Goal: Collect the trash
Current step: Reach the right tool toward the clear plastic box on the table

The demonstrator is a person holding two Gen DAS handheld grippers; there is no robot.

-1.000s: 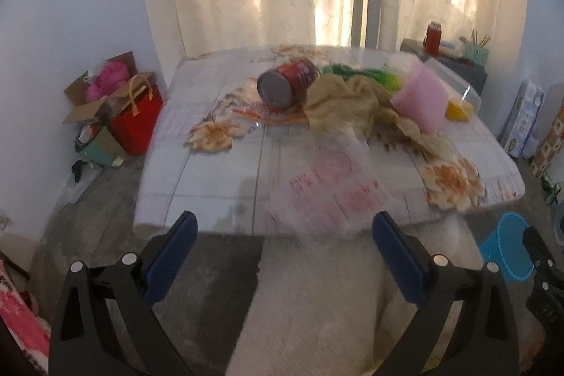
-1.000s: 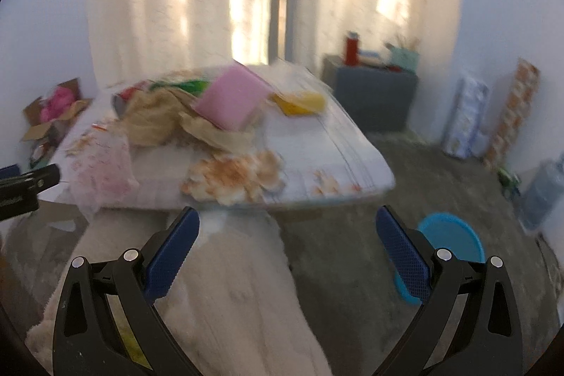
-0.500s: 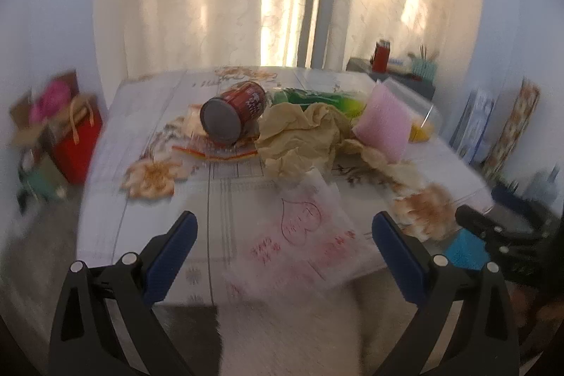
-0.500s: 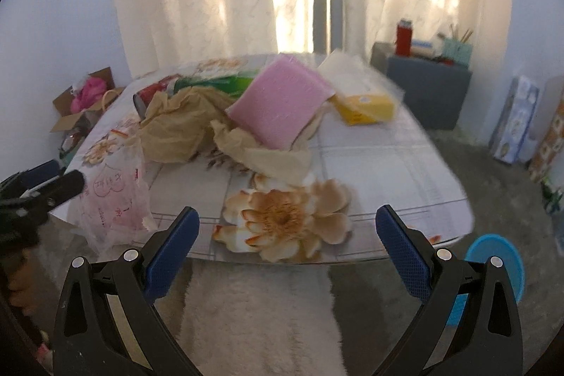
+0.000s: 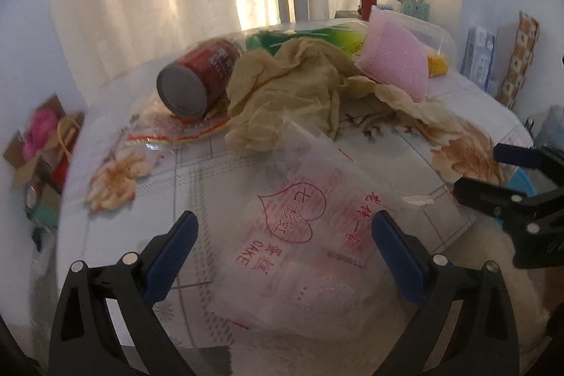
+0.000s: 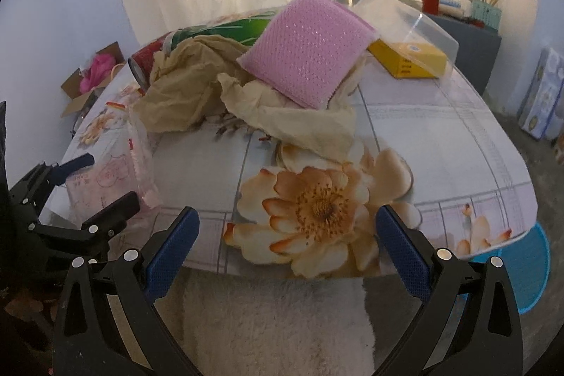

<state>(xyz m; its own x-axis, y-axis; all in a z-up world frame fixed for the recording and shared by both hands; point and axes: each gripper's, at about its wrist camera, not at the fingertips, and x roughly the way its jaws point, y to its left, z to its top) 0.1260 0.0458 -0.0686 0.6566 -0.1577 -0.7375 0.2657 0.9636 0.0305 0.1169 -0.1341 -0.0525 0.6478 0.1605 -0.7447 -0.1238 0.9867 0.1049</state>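
Trash lies heaped on a flower-print table (image 6: 440, 136): a red can (image 5: 197, 76) on its side, crumpled tan paper (image 5: 289, 94), a green packet (image 5: 317, 36), a pink mesh pad (image 6: 303, 51) and a yellow box (image 6: 409, 59) under clear plastic. At the near edge lies a clear plastic bag (image 5: 299, 224) with red print. My left gripper (image 5: 284, 228) is open, and the bag sits between its fingers. The right gripper (image 6: 286, 222) is open over the printed flower at the table's front edge, holding nothing. Each gripper shows in the other's view: the left gripper (image 6: 102, 182), the right gripper (image 5: 476, 168).
A blue basin (image 6: 521, 266) sits on the floor at the right. A cardboard box (image 5: 38, 136) with pink stuff stands on the floor at the left. A grey cabinet (image 6: 469, 34) and boxes (image 6: 539, 94) line the far right. White fluffy fabric (image 6: 268, 316) lies below the table's edge.
Both grippers have moved in toward the table. The left one has closed the distance to the printed bag, which now lies between its fingers. Both stayed open.
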